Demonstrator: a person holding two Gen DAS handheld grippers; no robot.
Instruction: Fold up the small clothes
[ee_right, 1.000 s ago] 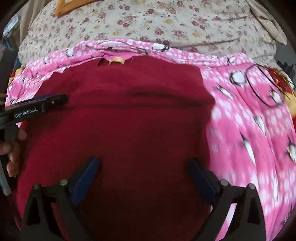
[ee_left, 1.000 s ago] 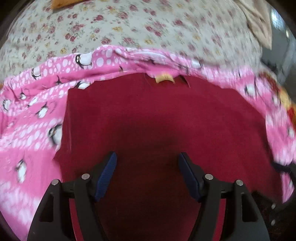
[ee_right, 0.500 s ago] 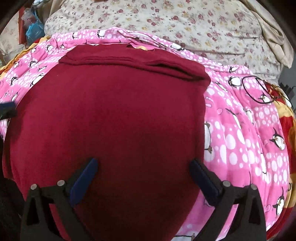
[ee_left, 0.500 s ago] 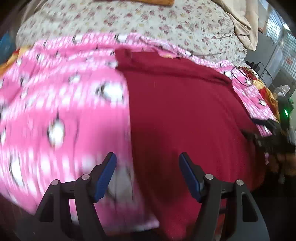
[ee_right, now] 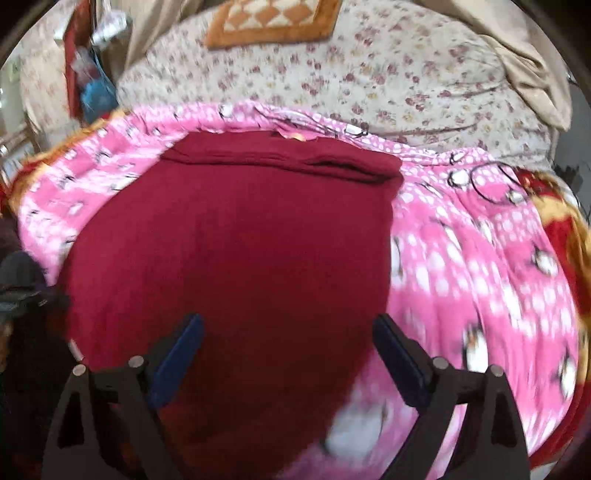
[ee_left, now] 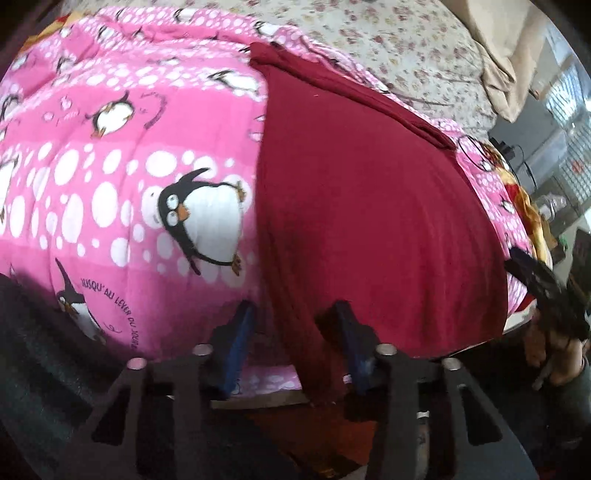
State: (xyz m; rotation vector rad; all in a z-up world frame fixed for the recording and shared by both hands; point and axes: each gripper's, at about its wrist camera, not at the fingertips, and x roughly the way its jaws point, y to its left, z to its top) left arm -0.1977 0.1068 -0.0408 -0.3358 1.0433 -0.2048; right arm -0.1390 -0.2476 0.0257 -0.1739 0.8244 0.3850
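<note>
A dark red garment (ee_left: 369,206) lies spread flat on a pink penguin-print blanket (ee_left: 122,192); it also shows in the right wrist view (ee_right: 251,258). Its far end is folded over into a band (ee_right: 288,162). My left gripper (ee_left: 293,332) is open at the garment's near left corner, with the hanging corner of cloth between its fingers, not pinched. My right gripper (ee_right: 288,350) is open wide over the garment's near edge, empty. In the left wrist view the right gripper and the hand holding it (ee_left: 550,295) show at the far right.
The pink blanket (ee_right: 480,280) lies on a floral bedsheet (ee_right: 369,66). An orange patterned cushion (ee_right: 273,18) lies at the back. A black cable loop (ee_right: 491,184) lies on the blanket right of the garment. A beige cloth (ee_left: 506,70) is at the back right.
Both grippers have pulled back toward the bed's near edge. The left one swung left to the garment's near left corner and its fingers have closed in part. The right stays wide open.
</note>
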